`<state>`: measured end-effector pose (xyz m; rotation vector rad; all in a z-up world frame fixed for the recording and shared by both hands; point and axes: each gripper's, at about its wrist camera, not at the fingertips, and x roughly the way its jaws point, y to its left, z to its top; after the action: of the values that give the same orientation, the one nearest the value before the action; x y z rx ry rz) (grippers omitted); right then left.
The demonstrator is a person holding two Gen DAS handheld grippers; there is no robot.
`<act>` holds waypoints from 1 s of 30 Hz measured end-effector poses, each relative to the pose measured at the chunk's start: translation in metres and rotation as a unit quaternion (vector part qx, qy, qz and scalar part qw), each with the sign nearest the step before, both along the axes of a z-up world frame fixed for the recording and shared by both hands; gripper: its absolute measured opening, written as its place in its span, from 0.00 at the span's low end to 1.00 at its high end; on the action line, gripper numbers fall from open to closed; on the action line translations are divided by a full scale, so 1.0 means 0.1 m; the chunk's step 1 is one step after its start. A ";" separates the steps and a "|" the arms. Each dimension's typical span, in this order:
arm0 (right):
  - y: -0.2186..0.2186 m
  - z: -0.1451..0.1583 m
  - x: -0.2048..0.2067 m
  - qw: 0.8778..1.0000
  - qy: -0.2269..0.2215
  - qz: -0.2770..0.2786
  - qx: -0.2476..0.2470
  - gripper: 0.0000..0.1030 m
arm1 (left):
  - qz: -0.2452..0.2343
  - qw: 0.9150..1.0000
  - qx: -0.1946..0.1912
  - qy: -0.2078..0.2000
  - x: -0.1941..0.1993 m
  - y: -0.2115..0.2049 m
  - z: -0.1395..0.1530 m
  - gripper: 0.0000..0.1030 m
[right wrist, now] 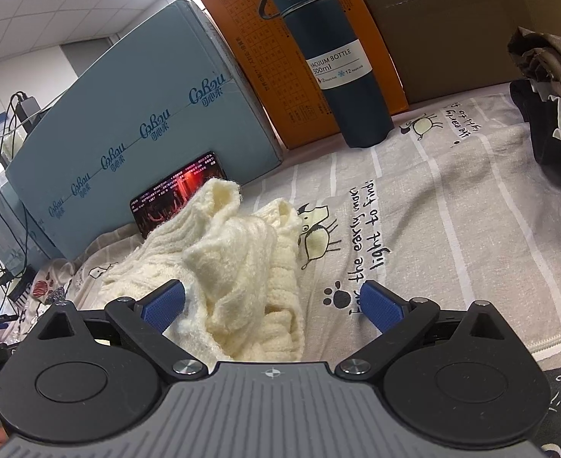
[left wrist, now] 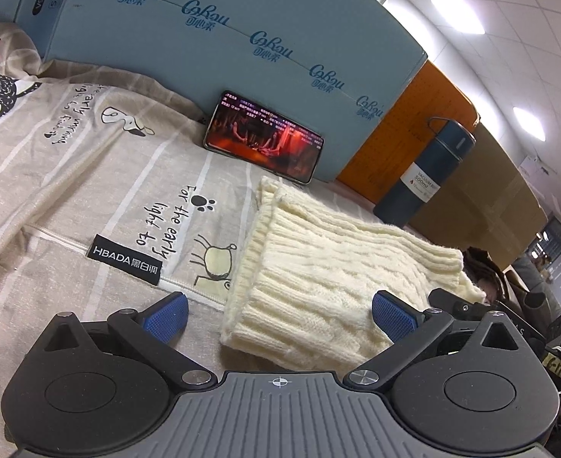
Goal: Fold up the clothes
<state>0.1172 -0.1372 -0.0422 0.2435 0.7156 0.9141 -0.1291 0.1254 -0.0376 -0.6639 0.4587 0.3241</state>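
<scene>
A cream knitted sweater (left wrist: pixel 318 263) lies on the printed beige sheet (left wrist: pixel 89 175). In the left wrist view its ribbed end lies flat between the blue pads of my left gripper (left wrist: pixel 278 318), which is open just above it. In the right wrist view the sweater (right wrist: pixel 238 252) is bunched and rumpled. My right gripper (right wrist: pixel 272 307) is open with the sweater's near folds between its jaws, the left pad (right wrist: pixel 164 305) touching the knit and the right pad over bare sheet.
A phone (left wrist: pixel 263 137) with a lit screen leans on a blue carton (left wrist: pixel 223 38) behind the sweater. A dark vacuum bottle (right wrist: pixel 337 65) stands by an orange box (right wrist: pixel 280 68). A pile of dark clothes (right wrist: pixel 551 91) sits at the right.
</scene>
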 end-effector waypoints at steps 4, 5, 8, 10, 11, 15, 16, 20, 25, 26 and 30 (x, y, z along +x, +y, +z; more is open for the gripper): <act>0.00 0.00 0.00 1.000 -0.001 0.000 -0.001 0.96 | -0.001 1.000 -0.001 -0.001 0.00 0.00 0.00 1.00; 0.00 0.00 0.00 1.000 -0.001 0.000 -0.001 0.96 | -0.001 1.000 -0.001 -0.001 0.00 0.00 0.00 1.00; 0.00 0.00 0.00 1.000 -0.001 0.001 -0.001 0.96 | -0.002 1.000 0.002 0.004 0.01 -0.01 0.00 1.00; 0.01 -0.01 0.00 1.000 -0.001 0.001 -0.001 0.96 | -0.003 1.000 0.005 0.006 0.02 -0.01 0.00 1.00; 0.01 -0.01 0.00 1.000 -0.001 0.002 -0.001 0.97 | -0.003 1.000 0.006 0.006 0.02 -0.01 0.00 1.00; 0.00 -0.01 0.00 1.000 -0.001 0.002 -0.001 0.97 | -0.002 1.000 0.004 0.011 0.02 -0.02 0.00 1.00; 0.00 -0.01 0.00 1.000 -0.001 0.001 0.000 0.97 | 0.000 1.000 0.001 0.013 0.01 -0.03 0.01 1.00; -0.01 0.00 -0.01 1.000 -0.005 -0.009 0.006 0.97 | 0.035 0.998 -0.045 0.000 -0.11 -0.03 0.04 1.00; -0.02 0.00 0.01 1.000 -0.002 -0.013 0.016 0.97 | 0.049 0.997 -0.067 -0.004 -0.17 -0.04 0.00 1.00; -0.03 -0.01 0.02 1.000 0.004 -0.011 0.021 0.97 | 0.053 0.996 -0.075 -0.010 -0.20 -0.04 -0.01 1.00; -0.08 -0.02 0.08 0.998 0.034 -0.015 0.046 0.97 | 0.076 0.983 -0.159 -0.045 -0.35 0.11 -0.05 1.00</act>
<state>0.1256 -0.1450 -0.0447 0.3672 0.7311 0.9137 -0.1641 0.1360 -0.0430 -1.0238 0.3771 0.3675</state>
